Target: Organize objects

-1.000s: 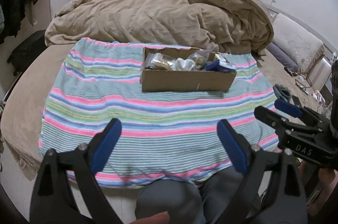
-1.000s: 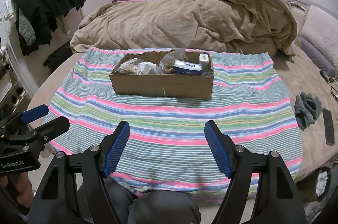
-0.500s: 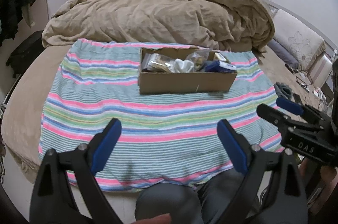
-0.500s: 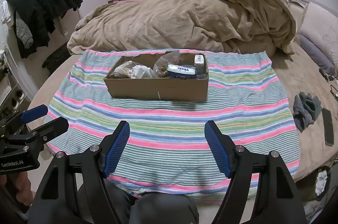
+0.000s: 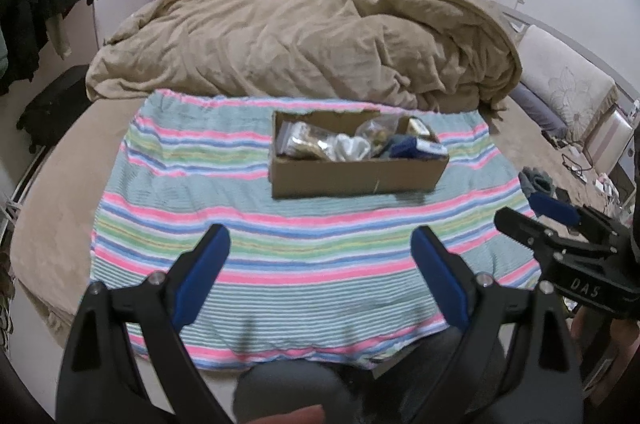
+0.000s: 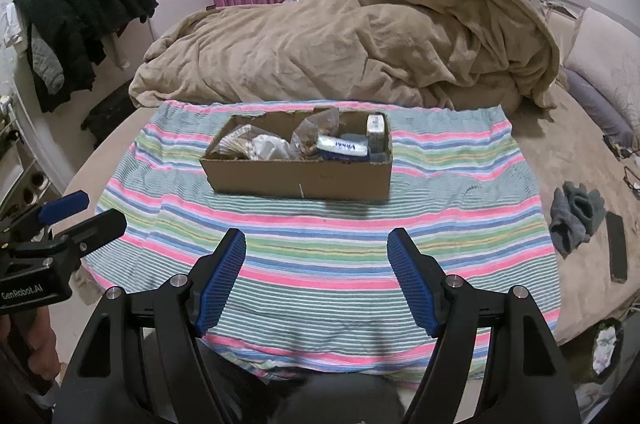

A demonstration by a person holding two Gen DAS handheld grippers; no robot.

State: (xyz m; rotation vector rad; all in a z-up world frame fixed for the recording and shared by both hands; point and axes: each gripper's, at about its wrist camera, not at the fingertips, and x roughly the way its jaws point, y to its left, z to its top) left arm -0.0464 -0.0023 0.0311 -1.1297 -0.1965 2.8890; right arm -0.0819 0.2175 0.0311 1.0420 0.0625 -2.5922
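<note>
An open cardboard box sits on a striped cloth spread over the bed. It holds clear plastic bags of small items, a white crumpled piece, a blue packet and a small white box. My left gripper is open and empty above the cloth's near edge. My right gripper is open and empty, also near the front edge. Each gripper shows at the side of the other's view.
A heaped tan duvet lies behind the cloth. A grey sock bundle and a dark phone lie on the bed at right. Pillows are at far right; dark clothes hang at left.
Both grippers have pulled back and risen slightly, so the box looks a little farther and lower in view. Both stay open and empty.
</note>
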